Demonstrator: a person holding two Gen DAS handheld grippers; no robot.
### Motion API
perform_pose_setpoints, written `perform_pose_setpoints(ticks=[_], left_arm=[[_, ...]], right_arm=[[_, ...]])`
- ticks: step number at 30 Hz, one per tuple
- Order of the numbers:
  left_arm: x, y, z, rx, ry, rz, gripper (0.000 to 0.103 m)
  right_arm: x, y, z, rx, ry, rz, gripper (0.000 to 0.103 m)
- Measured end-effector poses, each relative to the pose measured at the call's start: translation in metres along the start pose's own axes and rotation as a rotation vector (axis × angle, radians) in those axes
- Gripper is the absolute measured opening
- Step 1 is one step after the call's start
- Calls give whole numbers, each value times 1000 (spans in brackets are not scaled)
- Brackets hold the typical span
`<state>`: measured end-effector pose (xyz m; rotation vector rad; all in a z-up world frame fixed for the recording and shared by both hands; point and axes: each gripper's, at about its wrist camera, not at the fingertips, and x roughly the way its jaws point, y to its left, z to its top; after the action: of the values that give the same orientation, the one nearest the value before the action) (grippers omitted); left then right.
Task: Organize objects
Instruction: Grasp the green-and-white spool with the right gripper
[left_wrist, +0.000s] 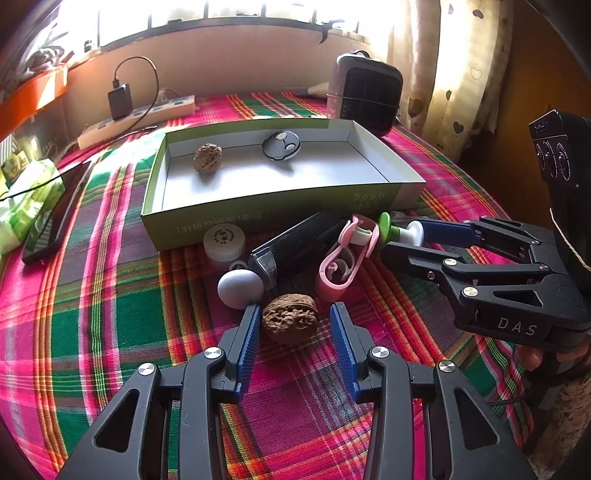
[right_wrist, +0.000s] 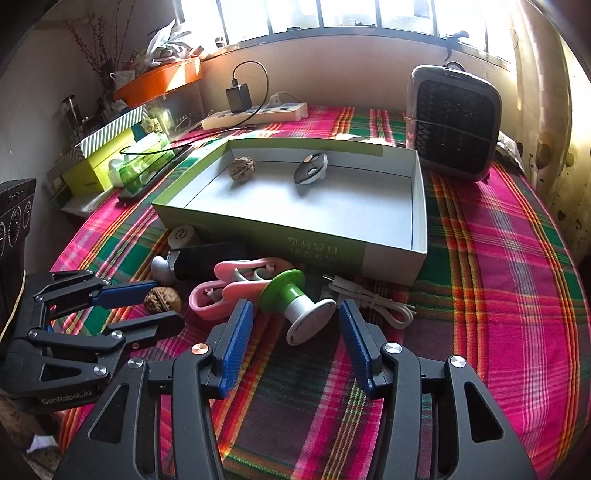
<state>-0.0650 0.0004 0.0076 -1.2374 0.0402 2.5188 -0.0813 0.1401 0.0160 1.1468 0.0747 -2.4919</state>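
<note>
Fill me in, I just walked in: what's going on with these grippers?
A person is sorting clutter into a box. The open left gripper straddles a walnut; the open right gripper straddles a green-and-white spool. Neither is gripped yet. The box already holds another walnut and a key fob.

Left gripper (left_wrist: 293, 314) fingers spread around walnut (left_wrist: 290, 318), box (left_wrist: 258, 212) beyond

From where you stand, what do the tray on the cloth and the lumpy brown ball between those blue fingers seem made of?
The tray looks like thin cardboard: matte green printed outside, plain grey inside, with folded corners. The brown ball seems a real walnut, its hard shell dull and deeply wrinkled. The open left gripper straddles it; whether the pads touch it is unclear.
</note>
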Motion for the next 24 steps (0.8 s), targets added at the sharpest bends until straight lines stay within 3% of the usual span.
perform_pose_setpoints(ticks=[8, 16, 24], left_arm=[[0, 1, 0, -2, -3, -4, 37], [1, 1, 0, -3, -5, -9, 37], [1, 1, 1, -7, -8, -10, 37]], right_arm=[[5, 4, 4, 34, 14, -42, 51], [-2, -3, -6, 68, 43, -150, 51], [2, 0, -4, 81, 47, -134, 51]])
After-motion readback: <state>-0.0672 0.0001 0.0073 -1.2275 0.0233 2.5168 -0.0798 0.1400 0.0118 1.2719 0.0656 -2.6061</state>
